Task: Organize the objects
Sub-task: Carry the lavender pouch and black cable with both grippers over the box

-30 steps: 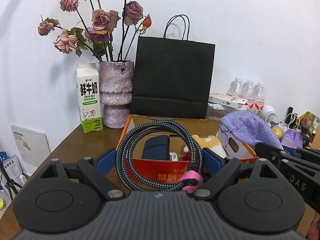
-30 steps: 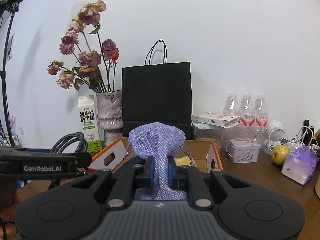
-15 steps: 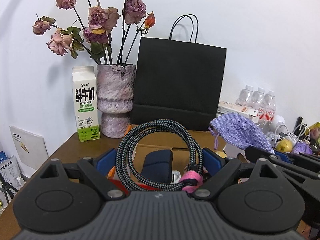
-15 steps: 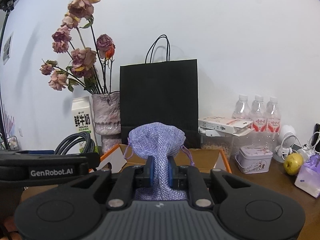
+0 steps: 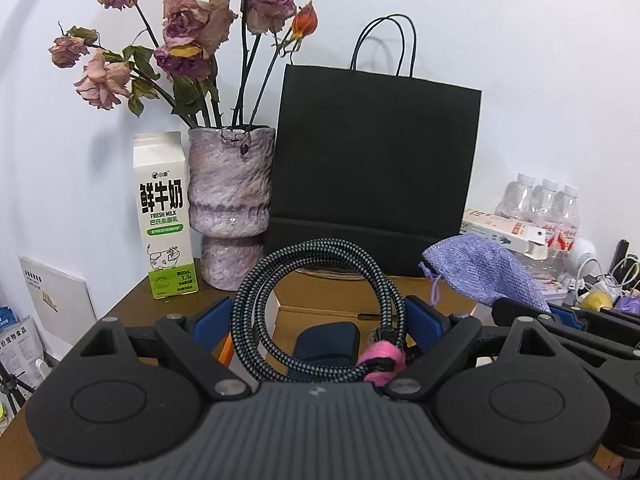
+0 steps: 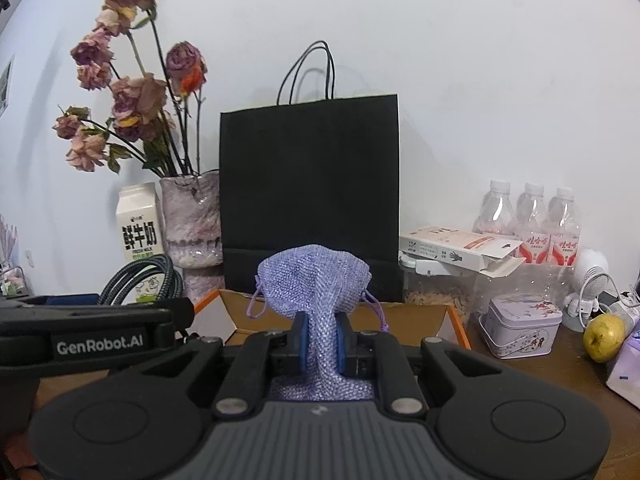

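Note:
My left gripper [image 5: 318, 316] is closed on a coiled black-and-grey braided cable [image 5: 320, 246]; its blue pads press the coil from both sides. A pink tie [image 5: 380, 362] binds the coil. Under it stands an open cardboard box [image 5: 332, 294] with orange edges and a dark blue case [image 5: 326, 344] inside. My right gripper [image 6: 320, 336] is shut on the neck of a purple mesh pouch [image 6: 316, 276], held over the same box [image 6: 412, 316]. The pouch [image 5: 480, 272] also shows at the right of the left wrist view, and the cable [image 6: 136, 276] at the left of the right wrist view.
Behind the box a black paper bag [image 5: 376, 168] stands against the wall. Left of it are a vase of dried roses [image 5: 230, 192] and a milk carton [image 5: 164, 216]. To the right sit water bottles [image 6: 528, 216], a small tin [image 6: 520, 328] and a yellow fruit [image 6: 604, 338].
Both grippers have moved forward over the box toward the black bag, which looms larger now. The cable and the pouch stay gripped as before.

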`<state>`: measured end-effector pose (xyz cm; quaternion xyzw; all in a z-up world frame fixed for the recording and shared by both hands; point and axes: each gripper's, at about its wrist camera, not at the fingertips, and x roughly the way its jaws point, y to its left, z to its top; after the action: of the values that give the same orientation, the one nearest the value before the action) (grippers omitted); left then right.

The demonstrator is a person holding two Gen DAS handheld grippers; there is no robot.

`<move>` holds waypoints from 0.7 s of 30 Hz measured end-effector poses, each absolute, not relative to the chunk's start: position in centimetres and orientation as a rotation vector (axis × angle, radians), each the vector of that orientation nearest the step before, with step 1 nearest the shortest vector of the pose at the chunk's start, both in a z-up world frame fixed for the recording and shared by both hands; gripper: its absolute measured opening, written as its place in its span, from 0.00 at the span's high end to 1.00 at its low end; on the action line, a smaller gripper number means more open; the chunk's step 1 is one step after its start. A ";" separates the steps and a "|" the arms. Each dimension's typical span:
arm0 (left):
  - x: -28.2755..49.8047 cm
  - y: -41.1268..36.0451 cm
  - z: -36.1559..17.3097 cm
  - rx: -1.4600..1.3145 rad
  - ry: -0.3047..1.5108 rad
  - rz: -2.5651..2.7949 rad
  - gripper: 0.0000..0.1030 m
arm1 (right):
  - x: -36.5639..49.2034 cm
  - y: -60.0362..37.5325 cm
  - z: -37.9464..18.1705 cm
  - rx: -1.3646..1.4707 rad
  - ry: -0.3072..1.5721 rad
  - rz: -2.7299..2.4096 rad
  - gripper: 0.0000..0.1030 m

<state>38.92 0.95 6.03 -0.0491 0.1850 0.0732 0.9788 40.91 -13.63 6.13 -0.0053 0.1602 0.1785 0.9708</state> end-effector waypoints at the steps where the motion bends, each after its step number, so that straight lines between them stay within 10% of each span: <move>1: 39.3 1.0 5.9 -0.098 0.375 0.150 0.11 | 41.3 -13.6 6.1 -0.011 0.327 0.358 0.88; 21: 44.5 1.6 4.2 -0.060 0.394 0.172 0.11 | 46.4 -13.2 3.8 -0.019 0.415 0.326 0.87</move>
<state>44.49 1.60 4.21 -0.0298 0.1953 0.0855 0.9766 46.44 -13.23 3.82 -0.0093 0.2053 0.1610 0.9653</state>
